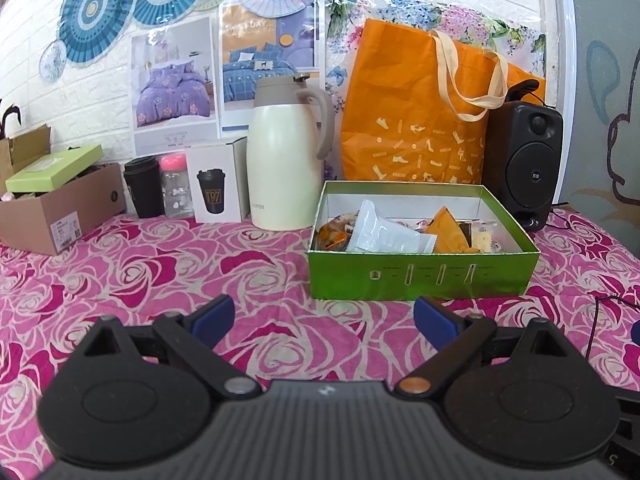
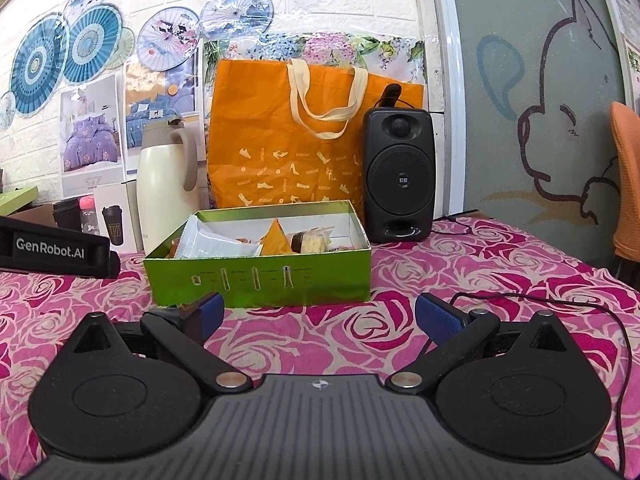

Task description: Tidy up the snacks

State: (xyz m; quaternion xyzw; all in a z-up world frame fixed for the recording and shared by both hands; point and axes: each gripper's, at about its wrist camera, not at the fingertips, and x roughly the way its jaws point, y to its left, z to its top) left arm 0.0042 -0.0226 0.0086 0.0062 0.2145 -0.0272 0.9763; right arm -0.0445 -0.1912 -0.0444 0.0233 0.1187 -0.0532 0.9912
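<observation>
- Snacks (image 1: 394,232) are piled in the open green box (image 1: 424,276) on the rose-print tablecloth (image 1: 200,264) — a white wrapper (image 1: 384,230) leaning at the left, an orange triangular pack (image 1: 448,232) in the middle, and a clear-wrapped cake slice (image 2: 308,242) toward the right.
- Left gripper (image 1: 324,316) hangs low over the cloth just in front of the box, jaws spread wide, nothing between the blue pads (image 1: 214,314).
- Right gripper (image 2: 316,314) is the same deal: wide apart, empty, close to the box's front wall, not touching it as far as I can tell.
- In the right wrist view the left tool's black body with "GenRobot.AI" on it pokes in from the left edge.
- Behind the box: a cream thermos jug (image 1: 288,160) to the left, an orange tote bag (image 1: 424,108) leaning on the wall, a black speaker (image 1: 524,160) to the right.
- Further left sit a white cup carton (image 1: 218,184), a pink-capped bottle (image 1: 174,184), a black cup (image 1: 142,186) and a brown cardboard box (image 1: 60,212) with a green lid (image 1: 54,168) on it.
- A thin black cable (image 2: 592,308) snakes over the cloth at the right.
</observation>
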